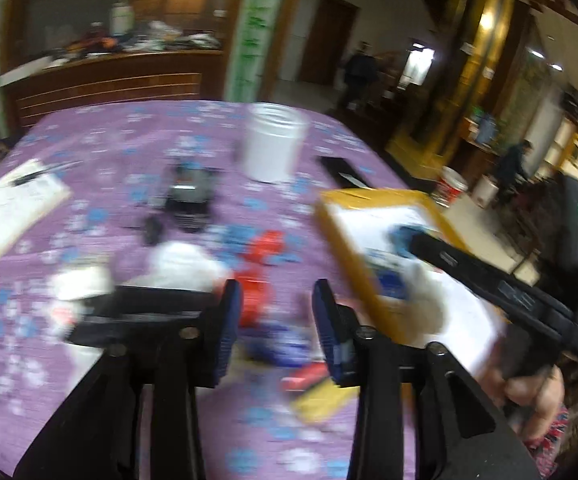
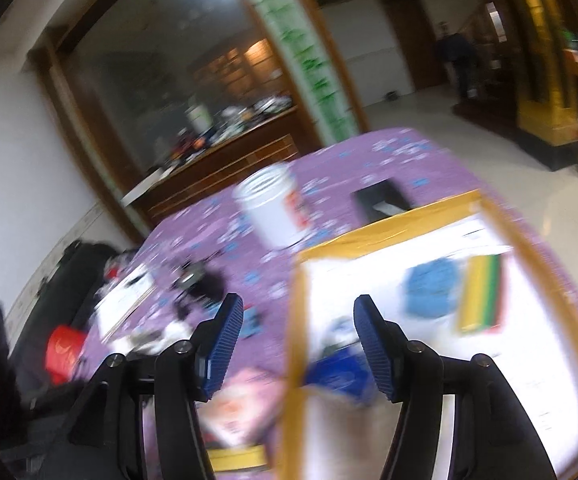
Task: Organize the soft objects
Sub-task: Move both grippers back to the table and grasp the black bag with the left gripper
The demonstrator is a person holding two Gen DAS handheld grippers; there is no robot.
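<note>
Purple floral cloth (image 1: 101,128) covers the table on which small soft objects are scattered, all blurred by motion. A white fluffy plush lump (image 1: 181,260) and a red soft item (image 1: 261,256) lie just ahead of the left gripper (image 1: 277,320), whose blue ribbed jaws are seen partly open with nothing between them. In the yellow-edged cardboard box with a white floor (image 2: 373,236) a round blue knitted piece (image 2: 431,288) and a striped yellow-green-red pad (image 2: 483,294) already rest. The right gripper (image 2: 299,344) is held over the box's near wall, jaws fairly wide and empty. Such pieces are judged light, yielding and unbreakable; a pinch across the bulk of the plush is suggested, since loose fluff may slip.
</note>
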